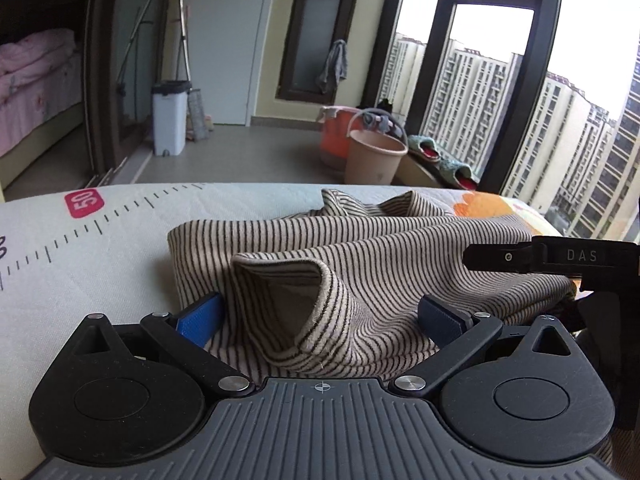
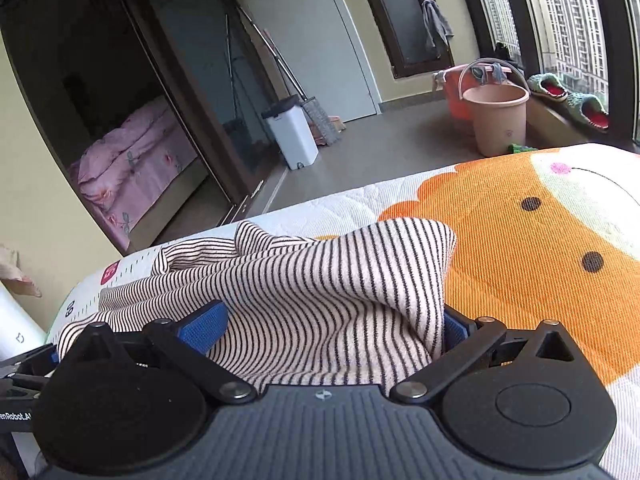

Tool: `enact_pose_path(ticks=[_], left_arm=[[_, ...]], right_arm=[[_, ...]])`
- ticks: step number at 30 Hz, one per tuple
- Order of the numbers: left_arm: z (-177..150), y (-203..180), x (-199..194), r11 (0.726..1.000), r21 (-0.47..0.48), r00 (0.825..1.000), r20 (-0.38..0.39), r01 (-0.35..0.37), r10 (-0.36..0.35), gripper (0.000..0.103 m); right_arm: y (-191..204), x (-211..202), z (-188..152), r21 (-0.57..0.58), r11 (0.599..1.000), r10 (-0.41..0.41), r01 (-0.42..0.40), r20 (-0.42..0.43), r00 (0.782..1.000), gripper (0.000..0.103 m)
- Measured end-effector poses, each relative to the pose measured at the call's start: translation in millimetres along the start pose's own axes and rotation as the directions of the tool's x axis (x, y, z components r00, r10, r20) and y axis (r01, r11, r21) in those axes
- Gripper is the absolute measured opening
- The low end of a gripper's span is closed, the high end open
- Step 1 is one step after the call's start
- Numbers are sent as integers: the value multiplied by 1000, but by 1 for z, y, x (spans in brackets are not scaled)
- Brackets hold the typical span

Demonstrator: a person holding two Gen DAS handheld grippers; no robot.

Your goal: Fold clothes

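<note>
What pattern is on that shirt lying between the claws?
Thin dark stripes on a cream ground; the striped garment shows best in the right wrist view.

"50" on mat (image 1: 85, 203); "DAS" on right tool (image 1: 582, 256)

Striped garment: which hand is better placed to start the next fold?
Probably left: its tongs stand open around a raised edge of the striped garment. The right tongs are open too, with only bunched cloth between them.

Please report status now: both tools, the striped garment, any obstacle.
Left tool open, right tool open, both astride striped garment. Garment bunched on mat. No obstacle seen.
</note>
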State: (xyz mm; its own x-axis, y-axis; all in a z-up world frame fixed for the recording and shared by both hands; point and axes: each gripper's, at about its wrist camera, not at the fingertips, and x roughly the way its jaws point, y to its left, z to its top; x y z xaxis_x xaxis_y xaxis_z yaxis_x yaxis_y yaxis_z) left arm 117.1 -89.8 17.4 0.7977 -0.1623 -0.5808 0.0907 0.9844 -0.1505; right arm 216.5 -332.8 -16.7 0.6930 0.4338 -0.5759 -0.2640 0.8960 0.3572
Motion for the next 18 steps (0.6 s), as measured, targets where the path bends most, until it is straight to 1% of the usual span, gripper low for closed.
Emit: enact_pose_path(ticks=[2, 4, 6, 7, 9, 11, 13, 14, 15, 16, 17, 18], left_arm=[[-8, -8, -10, 1000, 17, 1000, -15, 16, -15, 103], [-20, -15, -24, 999, 30, 999, -21, 35, -34, 103], [-33, -20, -41, 999, 34, 999, -8, 41, -40, 103], [-38, -20, -48, 999, 27, 999, 5, 33, -33, 103], [-45, -19, -60, 1000, 2, 999, 40, 6, -6, 103], [-49, -14, -69, 998, -41, 996, 79, -46, 49, 103], [-52, -8, -80, 991, -99, 990, 100, -90, 100, 103], [-54, -4, -89, 990, -125, 989, 117, -72, 87, 103], [-57, 0, -100, 989, -145, 989, 143, -29, 50, 103], [-62, 5, -111, 985, -163, 983, 180, 52, -22, 103], [-68, 11, -123, 971, -174, 966, 229, 164, -122, 103], [-75, 17, -133, 947, -177, 937, 279, 267, -212, 103]], right_arm=[[7, -10, -9, -31, 999, -31, 30, -19, 999, 103], [14, -24, -20, -70, 997, -37, 34, -41, 998, 103], [18, -36, -31, -89, 996, -33, 29, -43, 999, 103], [20, -41, -36, -94, 995, -31, 27, -41, 999, 103], [24, -52, -46, -103, 994, -27, 22, -38, 999, 103], [27, -60, -54, -112, 993, -28, 24, -37, 999, 103], [29, -58, -54, -116, 992, -47, 42, -44, 998, 103], [30, -57, -55, -119, 992, -56, 50, -47, 997, 103], [33, -55, -50, -132, 990, -67, 59, -60, 996, 103], [37, -53, -45, -153, 986, -77, 63, -82, 994, 103], [38, -51, -42, -170, 983, -83, 64, -106, 991, 103], [40, -50, -39, -179, 982, -87, 63, -130, 988, 103]])
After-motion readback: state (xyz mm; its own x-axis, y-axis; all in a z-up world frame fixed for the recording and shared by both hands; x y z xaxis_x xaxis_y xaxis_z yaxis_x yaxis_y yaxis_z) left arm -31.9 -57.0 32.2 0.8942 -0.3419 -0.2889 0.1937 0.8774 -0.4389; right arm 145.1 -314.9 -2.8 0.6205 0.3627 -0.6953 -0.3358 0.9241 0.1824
